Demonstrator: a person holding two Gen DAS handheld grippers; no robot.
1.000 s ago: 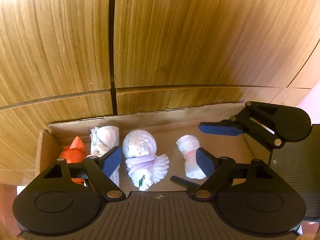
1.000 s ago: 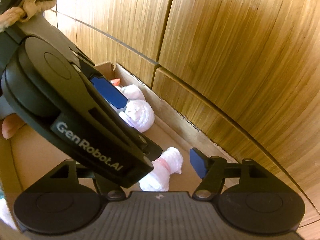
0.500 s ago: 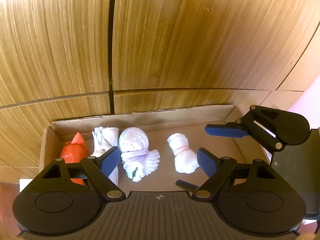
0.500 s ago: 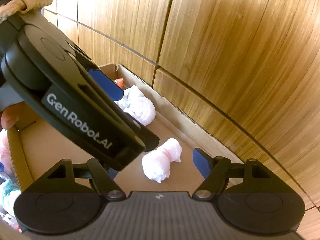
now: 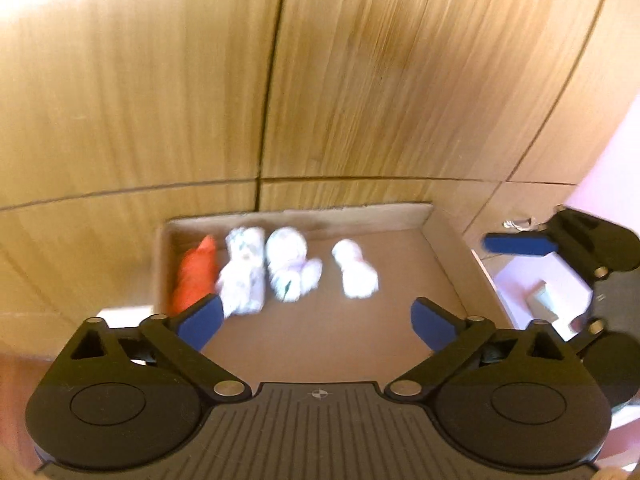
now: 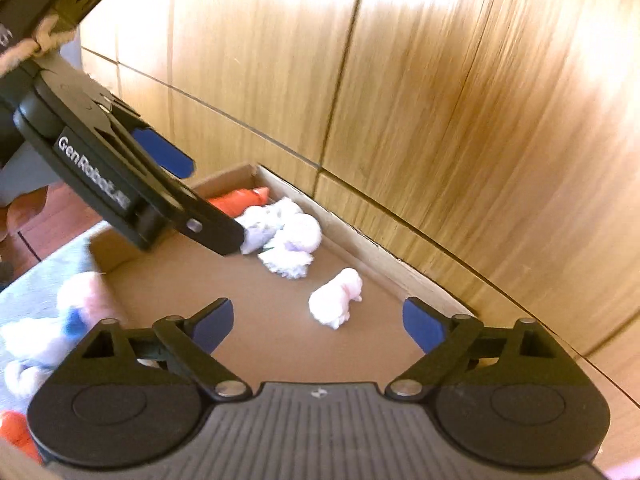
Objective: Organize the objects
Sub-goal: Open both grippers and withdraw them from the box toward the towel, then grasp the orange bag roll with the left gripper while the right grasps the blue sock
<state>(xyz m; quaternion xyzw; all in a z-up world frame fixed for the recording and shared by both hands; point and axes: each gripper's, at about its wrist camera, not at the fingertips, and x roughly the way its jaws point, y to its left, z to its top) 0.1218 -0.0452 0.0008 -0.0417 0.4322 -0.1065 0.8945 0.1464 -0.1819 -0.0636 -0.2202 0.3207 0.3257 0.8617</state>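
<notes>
A shallow cardboard box (image 5: 340, 220) stands against a wood-panelled wall. Along its far side lie an orange roll (image 5: 196, 276), a white patterned roll (image 5: 244, 276), a white and purple bundle (image 5: 290, 268) and, a little apart, a white and pink roll (image 5: 356, 270). My left gripper (image 5: 316, 318) hovers above the box floor, its jaws opening with nothing between them. My right gripper (image 6: 318, 320) also hangs over the box, its jaws opening and empty, with the white and pink roll (image 6: 338, 300) lying below and beyond them. Both views are blurred by motion.
The wood-panelled wall (image 5: 360, 80) rises right behind the box. Soft pink, white and blue items (image 6: 76, 304) and an orange one (image 6: 16, 432) lie outside the box's near left wall on a grey surface. A pale floor area (image 5: 536, 280) shows to the right of the box.
Both grippers have pulled up and back from the box, so the rolls look smaller and farther. Both pairs of jaws stand wider than before. The white and pink roll stays on the box floor.
</notes>
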